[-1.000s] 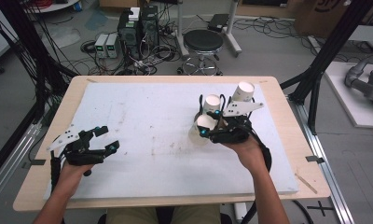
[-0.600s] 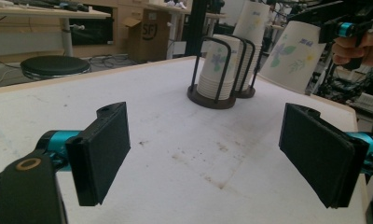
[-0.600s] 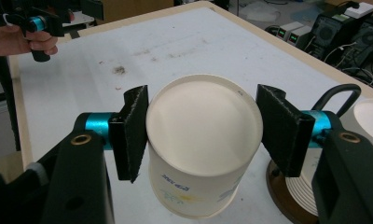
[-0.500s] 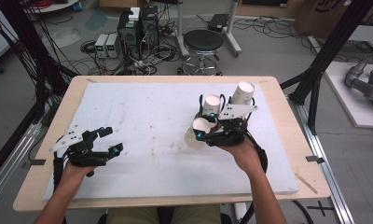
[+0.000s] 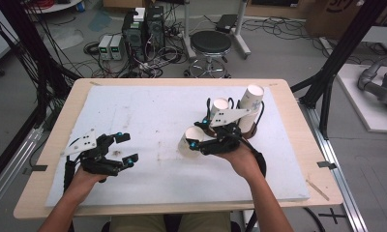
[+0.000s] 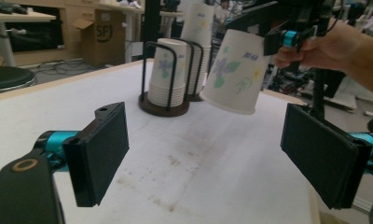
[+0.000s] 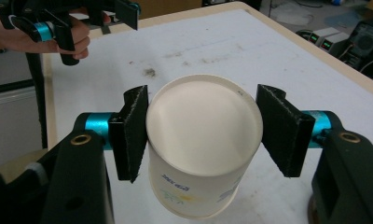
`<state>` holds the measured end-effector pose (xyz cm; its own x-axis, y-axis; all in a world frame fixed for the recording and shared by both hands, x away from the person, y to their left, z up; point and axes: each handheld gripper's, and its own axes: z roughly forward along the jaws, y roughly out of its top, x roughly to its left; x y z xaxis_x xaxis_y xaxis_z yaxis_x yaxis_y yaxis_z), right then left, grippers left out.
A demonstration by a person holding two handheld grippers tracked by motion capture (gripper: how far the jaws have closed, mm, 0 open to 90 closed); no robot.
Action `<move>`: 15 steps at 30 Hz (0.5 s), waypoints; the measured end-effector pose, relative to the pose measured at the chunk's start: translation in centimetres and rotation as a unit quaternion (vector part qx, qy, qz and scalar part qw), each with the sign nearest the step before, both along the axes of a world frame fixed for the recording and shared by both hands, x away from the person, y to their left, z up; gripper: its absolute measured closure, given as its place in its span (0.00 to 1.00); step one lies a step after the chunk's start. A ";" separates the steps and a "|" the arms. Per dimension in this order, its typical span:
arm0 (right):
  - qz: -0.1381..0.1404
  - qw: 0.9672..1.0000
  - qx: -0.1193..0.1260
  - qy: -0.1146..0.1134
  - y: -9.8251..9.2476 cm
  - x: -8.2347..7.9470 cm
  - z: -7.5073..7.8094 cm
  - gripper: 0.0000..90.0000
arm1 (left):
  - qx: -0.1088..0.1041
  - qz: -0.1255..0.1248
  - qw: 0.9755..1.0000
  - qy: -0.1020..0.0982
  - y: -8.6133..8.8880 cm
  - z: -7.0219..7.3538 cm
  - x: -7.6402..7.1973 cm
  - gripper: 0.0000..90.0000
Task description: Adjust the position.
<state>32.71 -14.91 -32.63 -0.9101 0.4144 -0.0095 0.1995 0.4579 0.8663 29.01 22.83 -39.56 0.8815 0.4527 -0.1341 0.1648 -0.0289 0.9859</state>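
Left gripper [image 5: 126, 147] spread, empty, low at the near left. Right gripper [image 5: 197, 138] pinching a paper cup [image 5: 189, 141] above mid-table. Best kept level, squeezed lightly, clear of the cup rack [image 5: 247, 129] beyond.

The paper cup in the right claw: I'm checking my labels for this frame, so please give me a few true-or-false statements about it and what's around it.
1. The right claw is shut on the paper cup. True.
2. The paper cup stands on the table. False: in the left gripper view it hangs tilted in the air, clear of the white tabletop.
3. The left claw is open with nothing between its jaws. True.
4. The cup holder is empty. False: it holds a stack of cups, with a taller stack just behind it.
5. The paper cup is plain white. False: it has a flower print on its side.
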 end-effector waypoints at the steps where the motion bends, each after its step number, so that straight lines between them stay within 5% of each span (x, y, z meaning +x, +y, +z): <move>1: 0.002 1.000 -0.001 0.001 0.2 0.0 0.0 0.43 | 0.002 -0.005 1.000 -0.001 -0.2 0.1 0.0 0.17; 15: 0.043 0.999 -0.006 0.006 2.6 -0.3 0.2 0.43 | 0.028 -0.059 0.998 -0.020 -3.8 0.5 0.5 0.17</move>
<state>32.41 -12.26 -32.44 -0.9421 0.3354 -0.0022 0.1701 0.4835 0.8586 29.47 19.02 -39.05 0.9332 0.3513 -0.0761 0.1183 -0.1001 0.9879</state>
